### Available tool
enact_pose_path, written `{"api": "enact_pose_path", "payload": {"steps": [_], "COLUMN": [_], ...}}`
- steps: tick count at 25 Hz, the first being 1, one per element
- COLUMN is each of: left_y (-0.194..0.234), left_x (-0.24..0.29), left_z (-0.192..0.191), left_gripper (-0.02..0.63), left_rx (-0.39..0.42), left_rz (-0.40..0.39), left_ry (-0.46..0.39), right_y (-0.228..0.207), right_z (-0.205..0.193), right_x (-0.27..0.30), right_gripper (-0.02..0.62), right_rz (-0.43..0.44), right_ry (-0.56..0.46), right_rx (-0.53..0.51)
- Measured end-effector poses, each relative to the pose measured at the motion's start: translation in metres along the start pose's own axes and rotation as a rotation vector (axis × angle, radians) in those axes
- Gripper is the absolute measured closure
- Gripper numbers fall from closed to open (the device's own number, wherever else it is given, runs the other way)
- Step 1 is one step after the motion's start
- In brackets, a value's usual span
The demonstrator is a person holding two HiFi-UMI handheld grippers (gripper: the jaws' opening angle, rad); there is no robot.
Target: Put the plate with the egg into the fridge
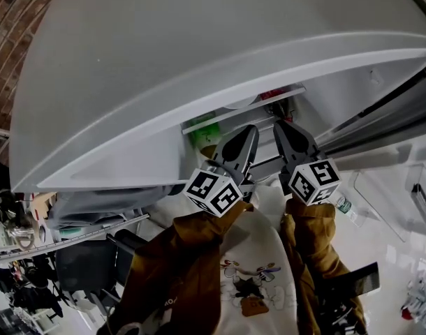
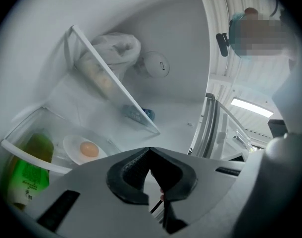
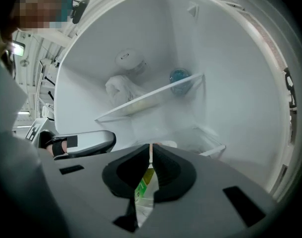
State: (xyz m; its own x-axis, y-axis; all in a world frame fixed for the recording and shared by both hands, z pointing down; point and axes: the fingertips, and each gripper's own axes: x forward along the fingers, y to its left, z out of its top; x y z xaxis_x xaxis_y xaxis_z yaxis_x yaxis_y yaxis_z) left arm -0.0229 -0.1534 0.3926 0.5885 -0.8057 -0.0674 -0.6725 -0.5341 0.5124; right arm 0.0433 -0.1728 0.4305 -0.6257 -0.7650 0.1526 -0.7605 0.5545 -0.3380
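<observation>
The white plate [image 2: 74,151] with a brown egg [image 2: 89,148] on it rests on a lower glass shelf inside the open fridge. It lies apart from both grippers. My left gripper [image 2: 150,151] is shut with nothing in it, a little back from the plate and to its right. My right gripper [image 3: 151,147] is also shut and empty. In the head view, left gripper [image 1: 252,130] and right gripper [image 1: 278,125] point side by side into the fridge. A white rim just past the right jaws may be the plate; I cannot tell.
A green bottle [image 2: 28,175] stands left of the plate, and shows through the right jaws as a green bottle [image 3: 143,185]. An upper glass shelf [image 2: 116,89] carries a white bag [image 2: 114,48] and a blue object [image 2: 143,114]. The fridge door [image 1: 380,117] hangs open at the right.
</observation>
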Motion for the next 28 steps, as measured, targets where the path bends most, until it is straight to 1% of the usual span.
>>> {"api": "enact_pose_path", "payload": {"steps": [3, 4, 9, 14, 19, 24, 28], "left_y": [-0.004, -0.004, -0.006, -0.007, -0.008, -0.010, -0.010], "left_x": [-0.012, -0.016, -0.030, -0.041, -0.047, -0.048, -0.049], "left_z": [-0.002, -0.003, -0.005, -0.014, -0.024, -0.031, -0.032], "left_gripper": [0.600, 0.600, 0.600, 0.600, 0.600, 0.600, 0.600], "left_rx": [0.019, 0.022, 0.032, 0.025, 0.002, -0.004, -0.005], "left_rz": [0.005, 0.008, 0.014, 0.008, -0.008, -0.020, -0.025], "left_ry": [0.010, 0.012, 0.021, 0.046, 0.068, 0.085, 0.090], "right_y": [0.014, 0.018, 0.032, 0.034, 0.031, 0.033, 0.036], "right_z": [0.001, 0.001, 0.004, -0.003, -0.005, -0.007, -0.005], "right_x": [-0.011, -0.015, -0.030, -0.039, -0.046, -0.046, -0.044], "right_gripper": [0.571, 0.589, 0.590, 0.591, 0.591, 0.589, 0.591], "right_rz": [-0.001, -0.006, -0.030, -0.055, -0.082, -0.087, -0.084], "right_ry": [-0.026, -0.032, -0.056, -0.046, -0.045, -0.047, -0.049], "right_rx": [-0.032, -0.045, -0.089, -0.088, -0.089, -0.089, -0.112]}}
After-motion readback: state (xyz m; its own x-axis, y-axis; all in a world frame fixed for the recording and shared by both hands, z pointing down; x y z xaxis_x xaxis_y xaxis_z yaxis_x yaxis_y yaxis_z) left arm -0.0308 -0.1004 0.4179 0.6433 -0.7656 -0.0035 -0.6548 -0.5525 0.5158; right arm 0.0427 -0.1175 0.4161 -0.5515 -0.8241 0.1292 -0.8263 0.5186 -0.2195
